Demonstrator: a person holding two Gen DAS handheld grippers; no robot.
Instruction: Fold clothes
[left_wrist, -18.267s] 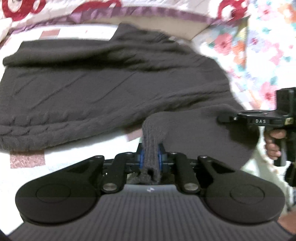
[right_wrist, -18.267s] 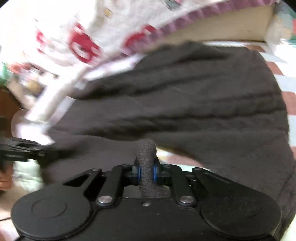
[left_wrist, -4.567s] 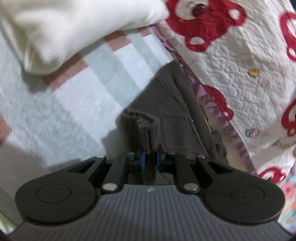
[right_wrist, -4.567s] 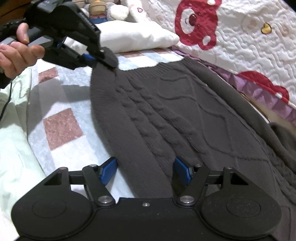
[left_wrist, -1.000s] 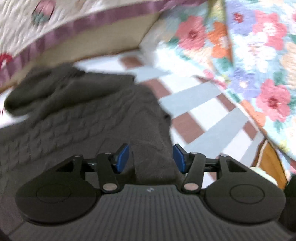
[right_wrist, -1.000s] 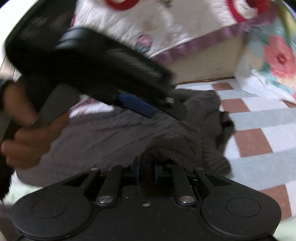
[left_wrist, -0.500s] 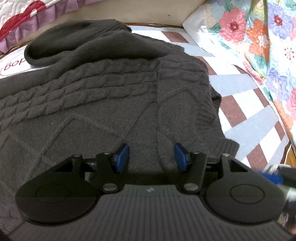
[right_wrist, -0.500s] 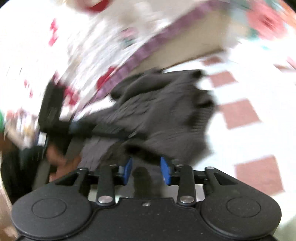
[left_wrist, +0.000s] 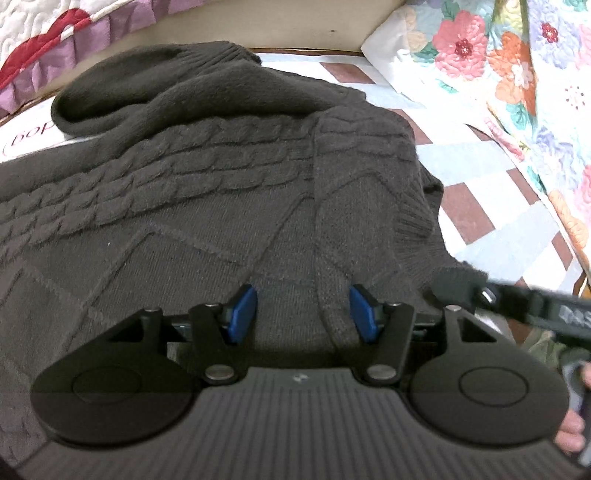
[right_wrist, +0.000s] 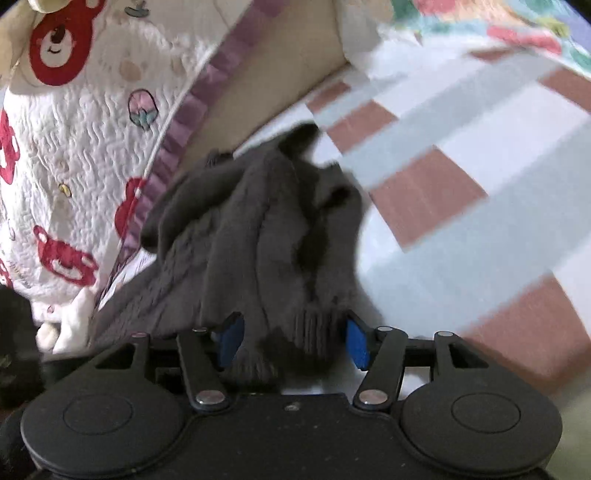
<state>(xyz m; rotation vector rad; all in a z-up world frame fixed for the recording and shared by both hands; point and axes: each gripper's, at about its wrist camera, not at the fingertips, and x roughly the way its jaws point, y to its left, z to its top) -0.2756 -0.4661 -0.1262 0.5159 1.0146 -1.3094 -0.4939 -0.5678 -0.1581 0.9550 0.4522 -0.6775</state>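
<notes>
Left wrist: cable-knit charcoal sweater (left_wrist: 229, 192)

The sweater (left_wrist: 207, 192) is cut off at the left frame edge; the right gripper (left_wrist: 517, 295) at lower right is blurred.

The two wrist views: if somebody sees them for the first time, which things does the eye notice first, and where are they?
First comes the dark cable-knit sweater, which fills the middle of both views and lies on a checked bed sheet. Next, the bright bedding: a floral quilt at upper right of the left view, and a white quilt with red bears at left of the right view. Both grippers' blue-padded jaws stand open over the knit.
</notes>
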